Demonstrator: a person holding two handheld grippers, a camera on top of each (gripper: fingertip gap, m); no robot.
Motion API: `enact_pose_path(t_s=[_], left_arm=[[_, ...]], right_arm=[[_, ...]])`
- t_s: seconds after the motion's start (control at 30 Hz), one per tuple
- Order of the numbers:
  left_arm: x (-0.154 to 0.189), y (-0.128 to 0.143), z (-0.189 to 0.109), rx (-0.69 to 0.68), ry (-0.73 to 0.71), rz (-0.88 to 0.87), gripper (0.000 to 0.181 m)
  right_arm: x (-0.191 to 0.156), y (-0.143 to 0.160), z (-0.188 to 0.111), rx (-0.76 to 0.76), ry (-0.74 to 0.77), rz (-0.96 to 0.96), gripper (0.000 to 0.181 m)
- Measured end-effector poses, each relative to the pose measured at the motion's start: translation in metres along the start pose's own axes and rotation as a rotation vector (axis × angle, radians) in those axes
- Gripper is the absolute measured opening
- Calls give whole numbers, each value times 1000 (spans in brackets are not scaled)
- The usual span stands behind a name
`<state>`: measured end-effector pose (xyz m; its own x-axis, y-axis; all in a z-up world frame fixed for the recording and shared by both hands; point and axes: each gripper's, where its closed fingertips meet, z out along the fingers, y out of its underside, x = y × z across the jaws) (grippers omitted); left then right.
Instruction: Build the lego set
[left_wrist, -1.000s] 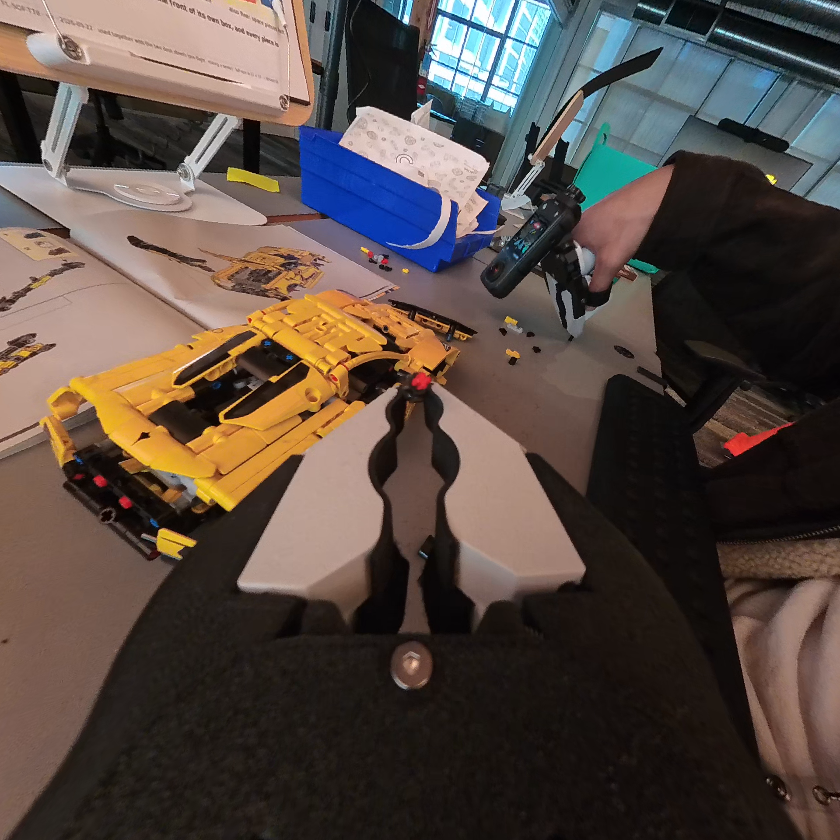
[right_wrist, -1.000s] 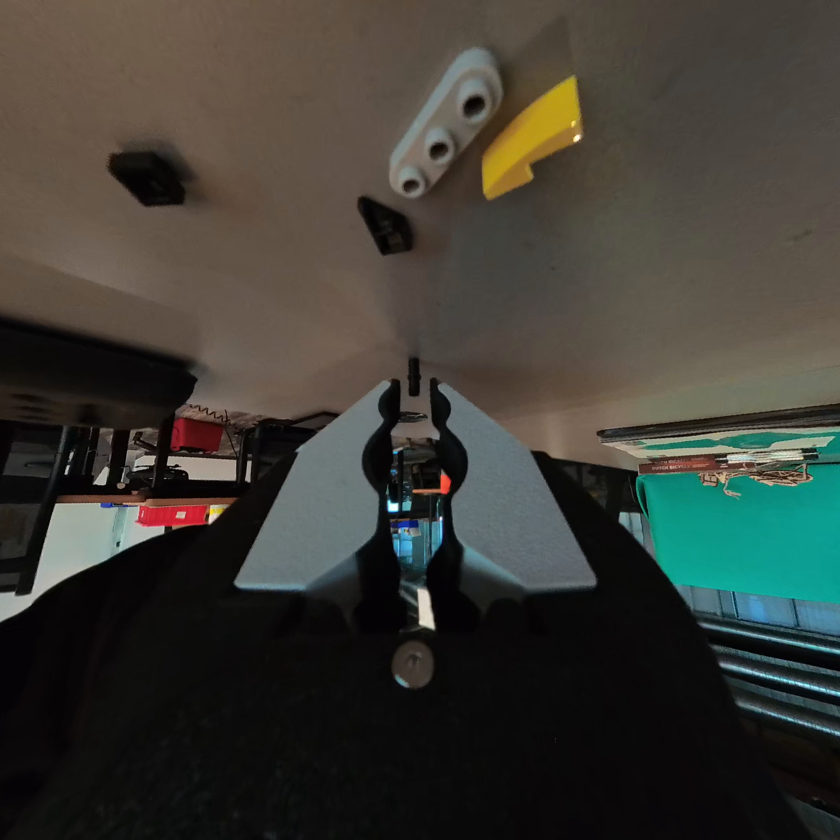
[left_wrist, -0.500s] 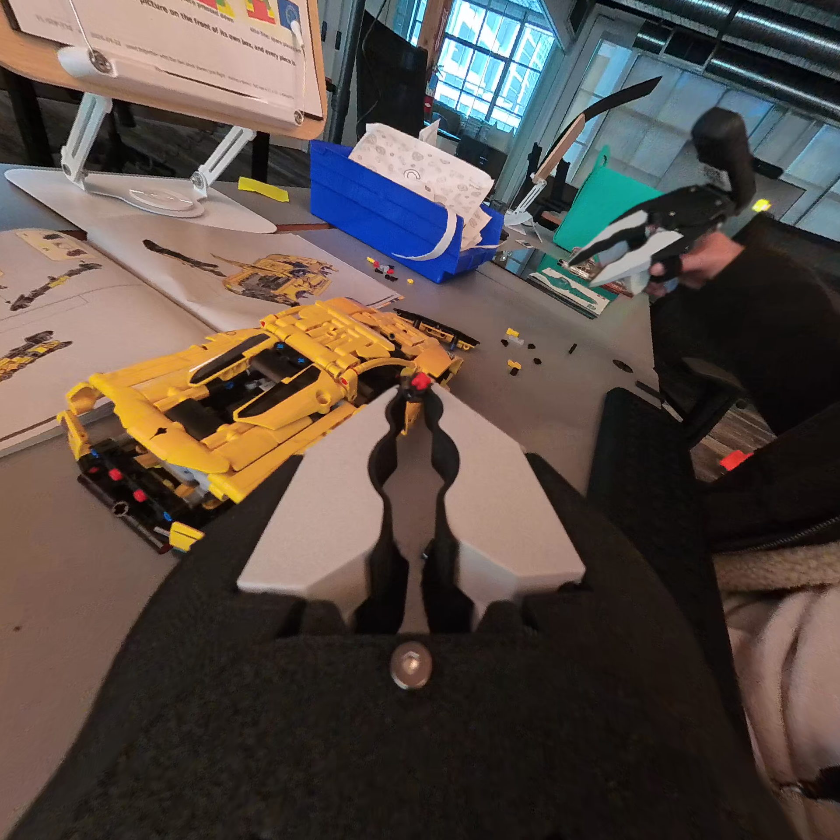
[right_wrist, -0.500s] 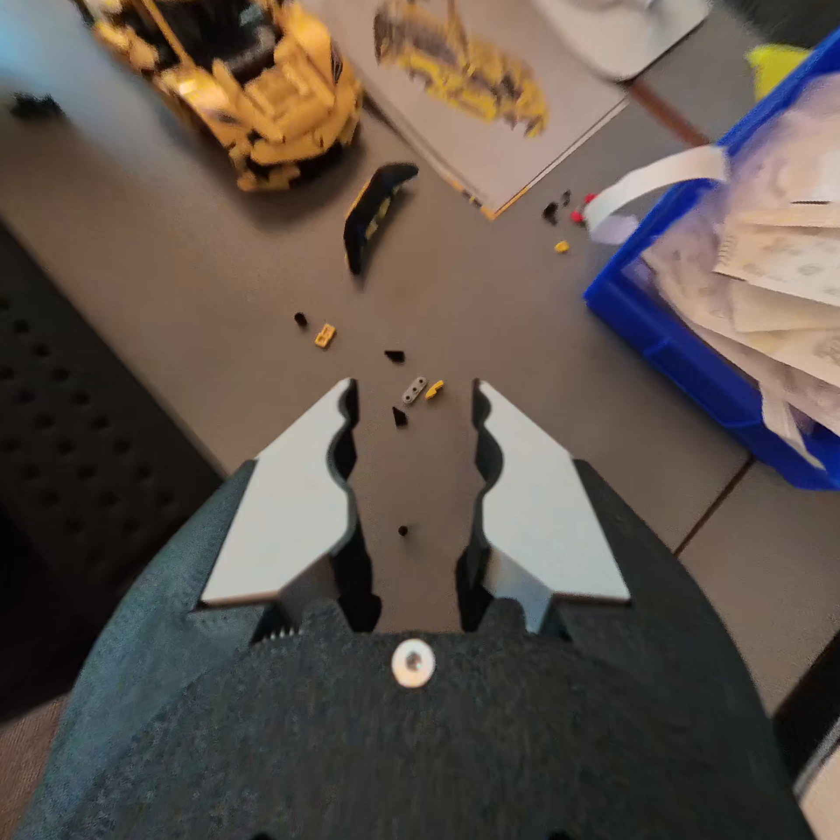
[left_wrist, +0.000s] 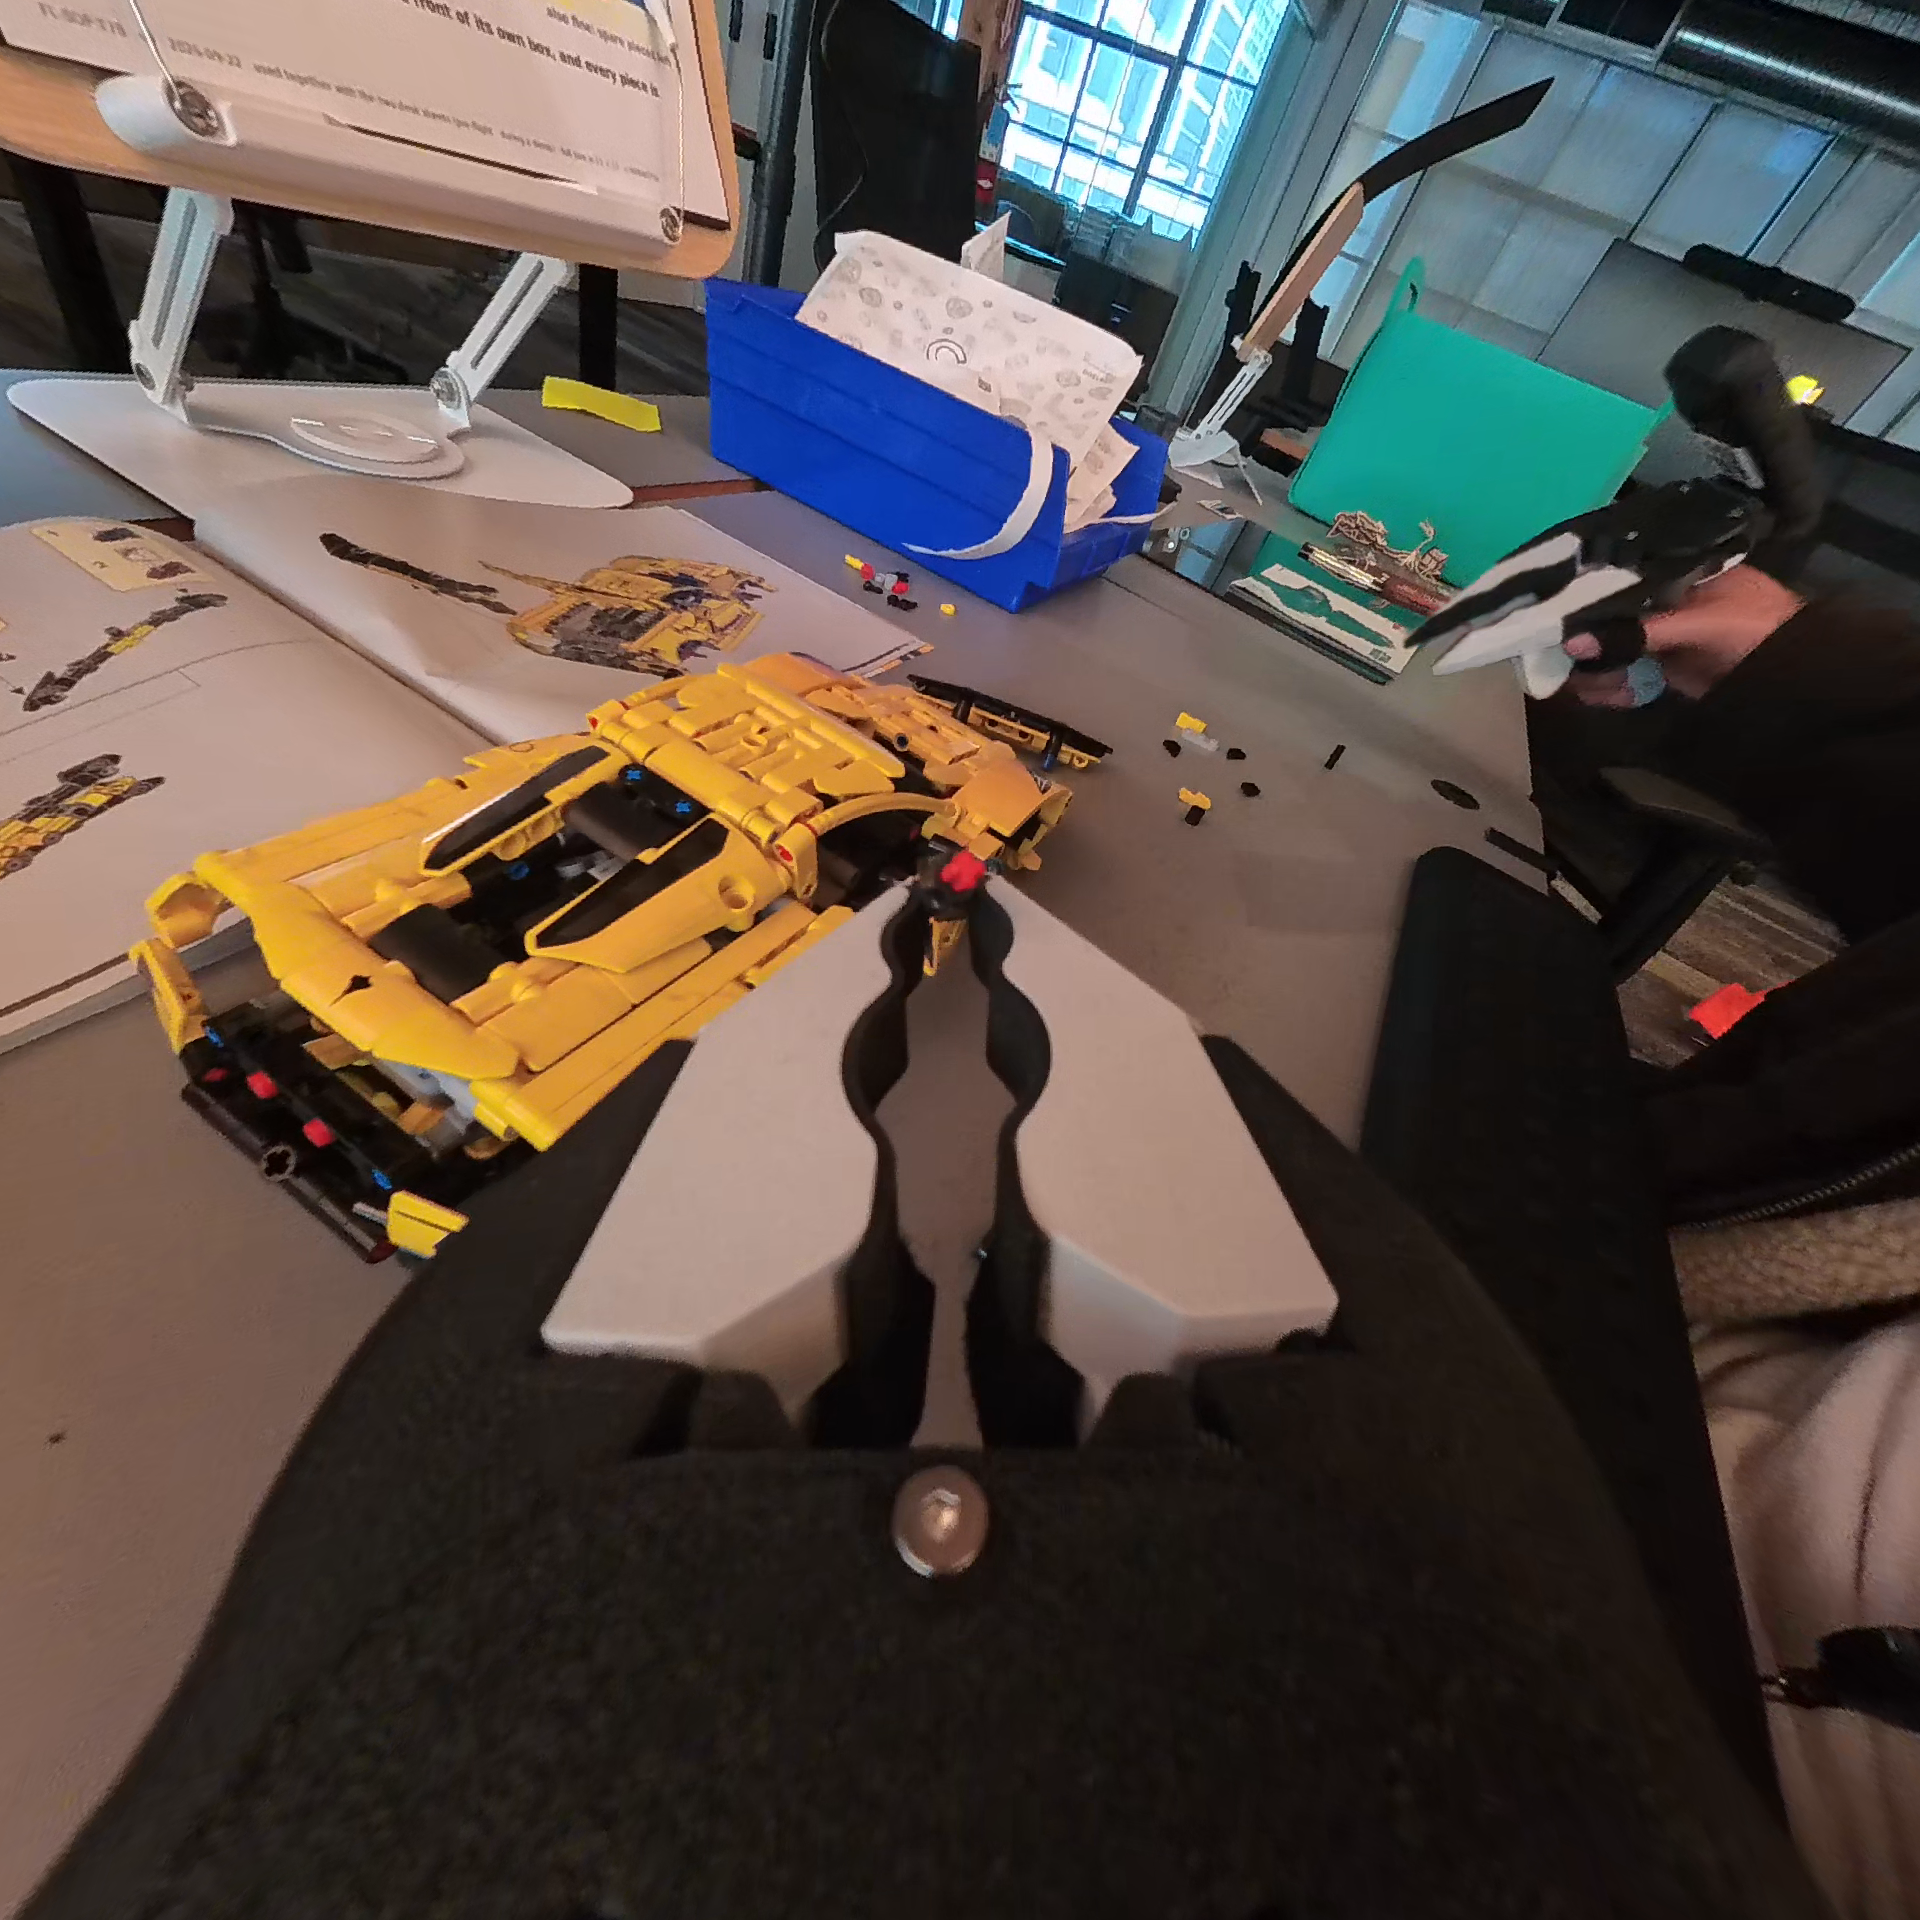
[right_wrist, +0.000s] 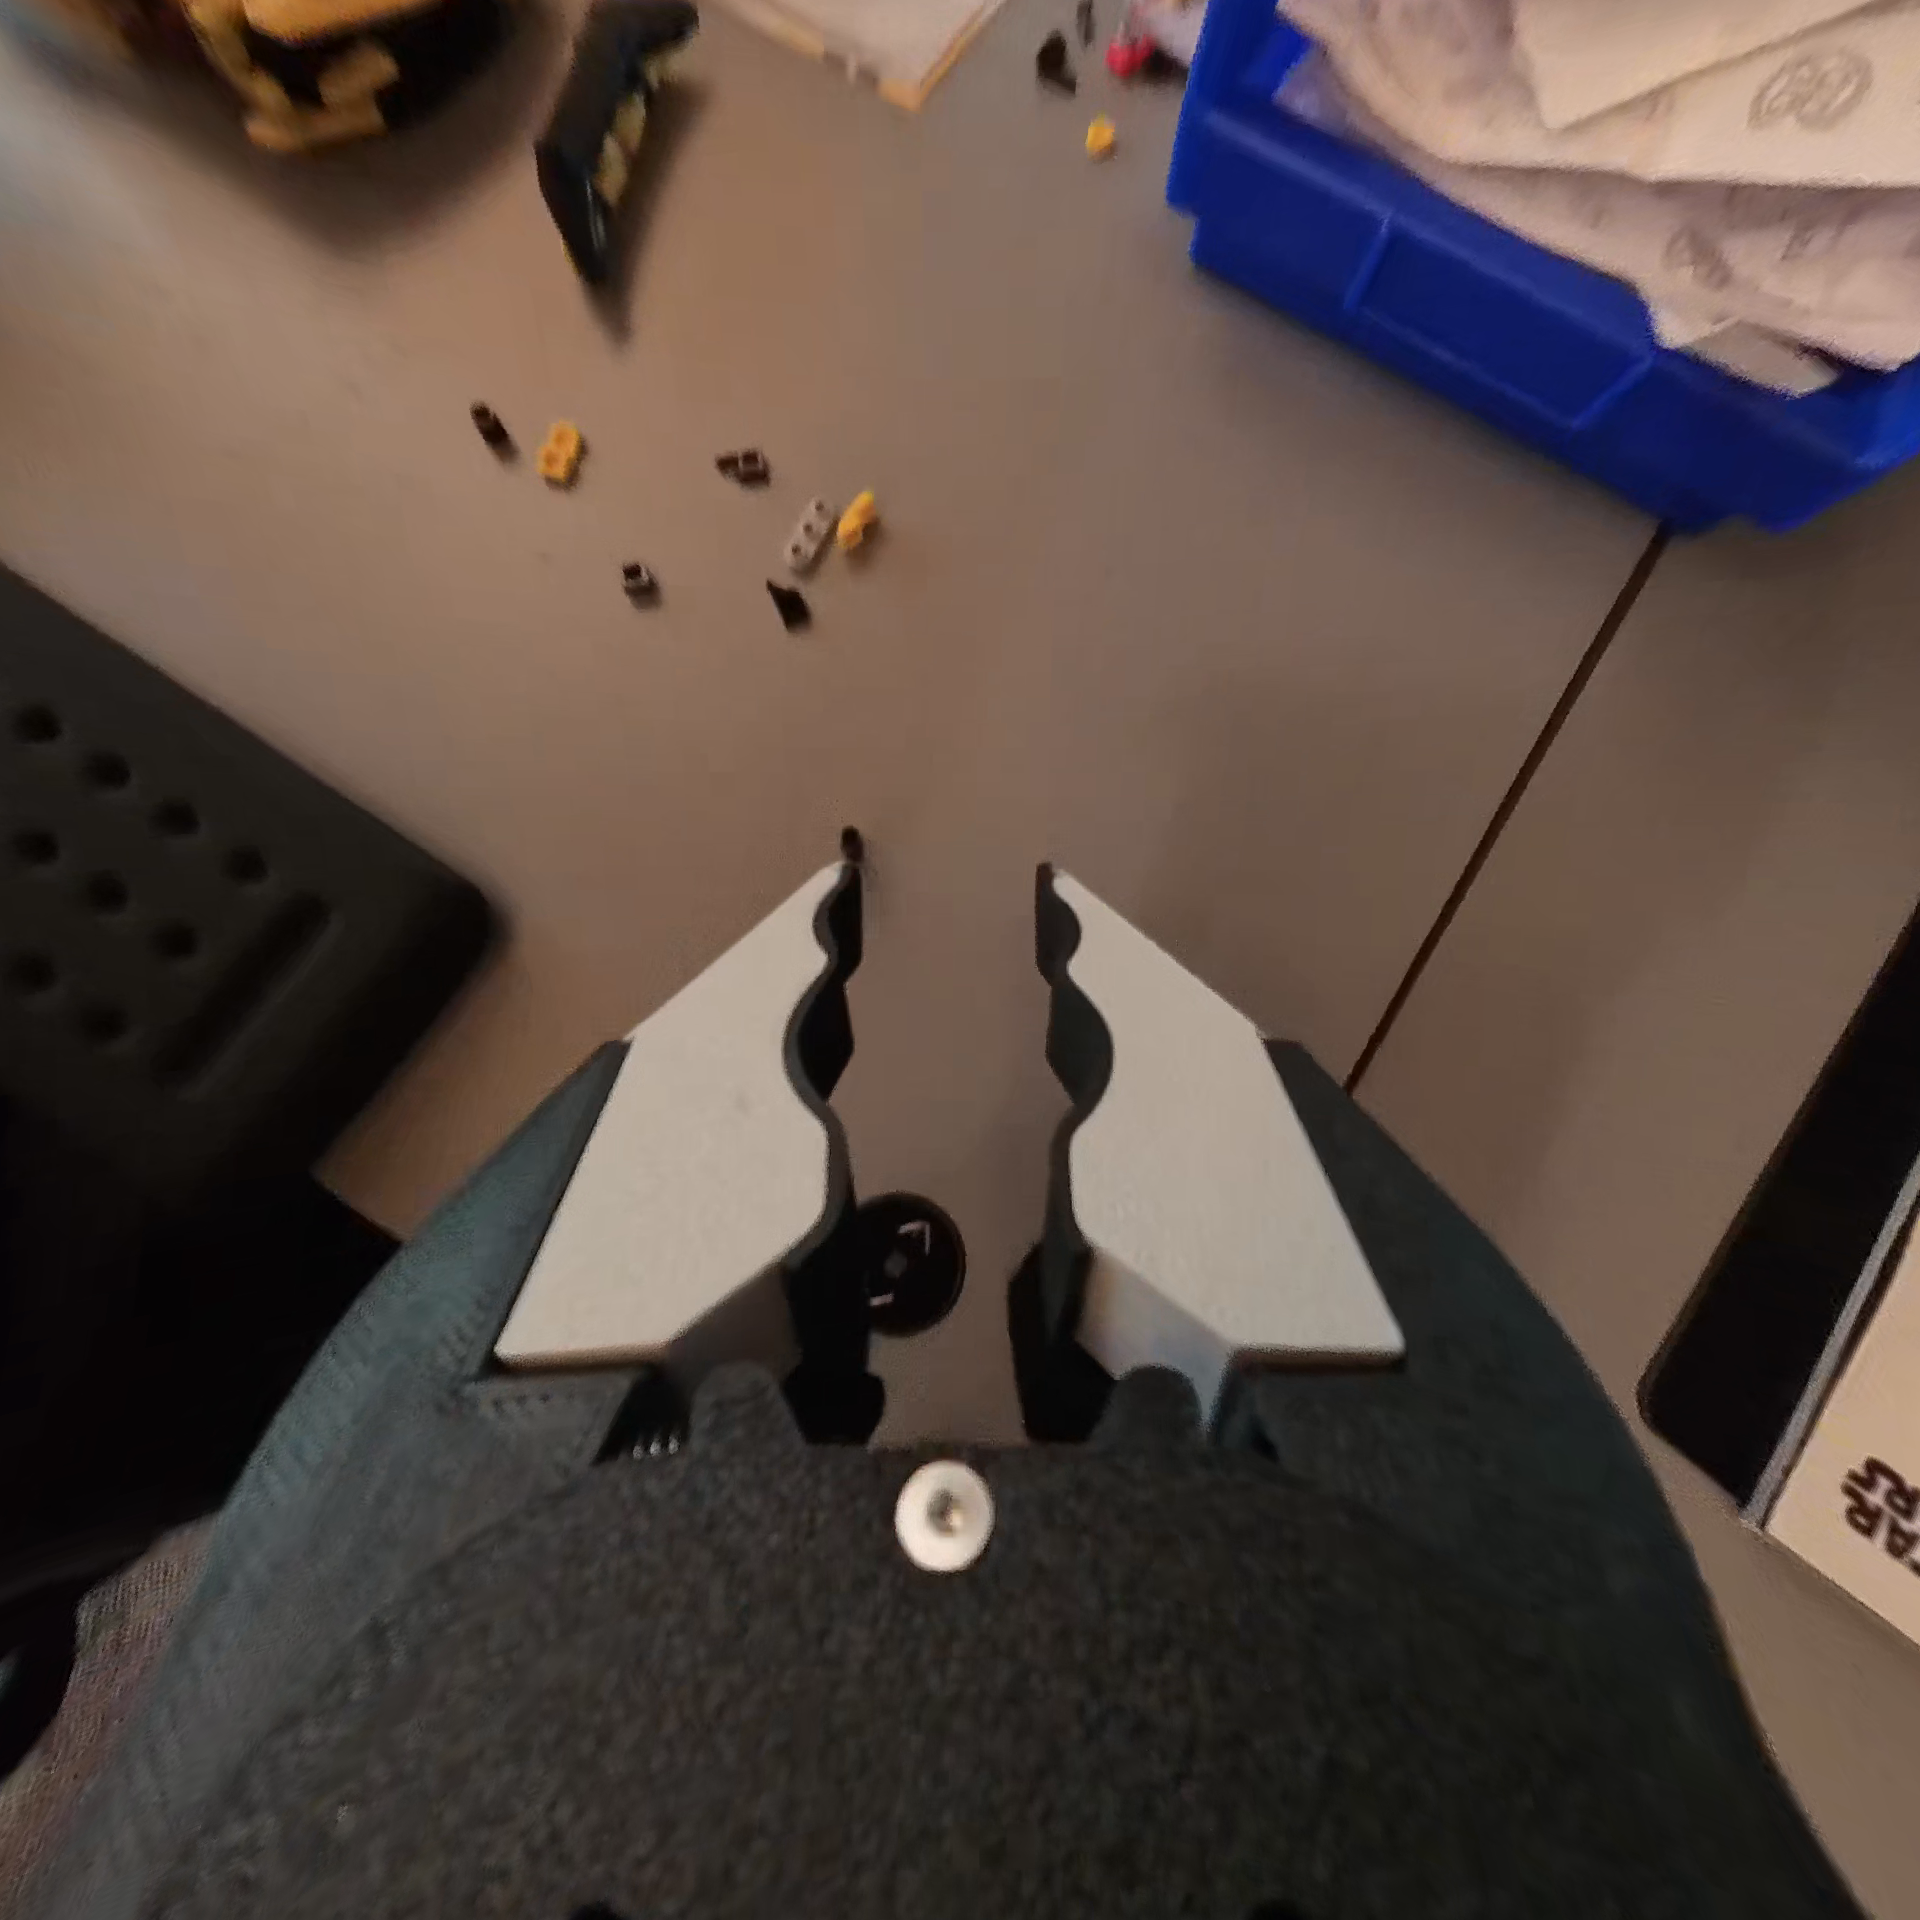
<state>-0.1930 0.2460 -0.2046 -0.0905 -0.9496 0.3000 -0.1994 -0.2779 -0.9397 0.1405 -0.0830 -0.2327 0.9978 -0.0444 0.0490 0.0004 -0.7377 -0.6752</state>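
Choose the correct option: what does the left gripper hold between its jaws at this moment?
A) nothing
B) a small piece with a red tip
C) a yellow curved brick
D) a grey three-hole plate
B: in the left wrist view, the left gripper has its jaws nearly closed on a small piece with a red tip, just in front of the yellow car.

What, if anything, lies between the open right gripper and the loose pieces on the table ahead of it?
Nothing visible. Bare table separates the right gripper from the loose pieces. One small black pin lies just off the tip of one of its fingers.
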Motion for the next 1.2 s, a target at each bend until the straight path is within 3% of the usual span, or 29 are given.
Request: enact_pose_path(t_s=[0.17, 0.37, 0.7, 1.2], left_arm=[[1, 0, 0, 0, 4, -1, 7], [1, 1, 0, -4, 0, 2, 7], [0, 3, 1, -15, -2, 5, 7], [0, 5, 2, -26, -5, 9, 7]], right_arm=[[-12, 29, 13, -226, -37, -53, 31], [-9, 41, 23, -333, -28, -77, 32], [-24, 21, 49, -401, -47, -218, 28], [-27, 22, 62, -456, -91, -212, 16]])
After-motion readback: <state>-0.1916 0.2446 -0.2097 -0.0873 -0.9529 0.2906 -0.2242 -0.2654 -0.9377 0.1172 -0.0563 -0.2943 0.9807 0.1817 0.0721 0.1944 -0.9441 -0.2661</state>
